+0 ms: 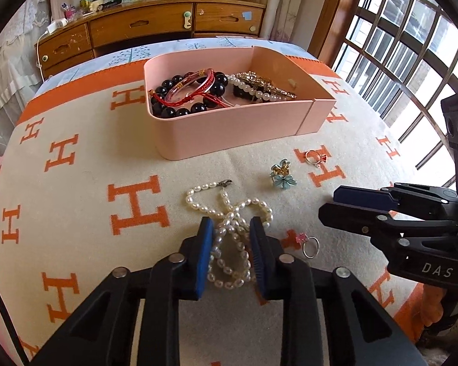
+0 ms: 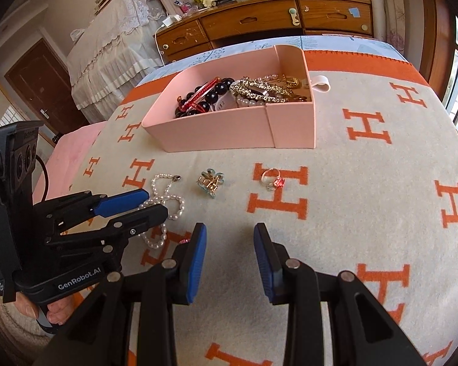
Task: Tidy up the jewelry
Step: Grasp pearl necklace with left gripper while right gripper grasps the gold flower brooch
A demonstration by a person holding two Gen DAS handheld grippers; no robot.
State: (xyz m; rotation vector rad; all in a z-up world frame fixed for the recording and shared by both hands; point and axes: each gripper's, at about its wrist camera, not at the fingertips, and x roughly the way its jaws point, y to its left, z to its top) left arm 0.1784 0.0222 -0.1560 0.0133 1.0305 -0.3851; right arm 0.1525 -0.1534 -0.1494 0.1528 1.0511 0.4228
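A white pearl necklace (image 1: 229, 228) lies bunched on the blanket. My left gripper (image 1: 231, 227) straddles it, jaws open a necklace-width apart, pads beside the pearls. In the right wrist view the left gripper (image 2: 151, 202) sits over the pearl necklace (image 2: 168, 196). My right gripper (image 2: 230, 231) is open and empty above the blanket; it also shows in the left wrist view (image 1: 329, 202). A pink box (image 1: 229, 128) holds black beads, a red cord bracelet, pearls and gold pieces. Loose on the blanket: a blue flower clip (image 1: 282, 174), a red-stone ring (image 1: 316, 156), a pink-stone ring (image 1: 308, 244).
The cream blanket (image 1: 91, 152) with orange H letters covers the bed. A wooden dresser (image 1: 137, 30) stands behind it. A barred window (image 1: 397, 45) is at the right. In the right wrist view the box (image 2: 238, 128), clip (image 2: 210, 183) and red-stone ring (image 2: 273, 180) lie ahead.
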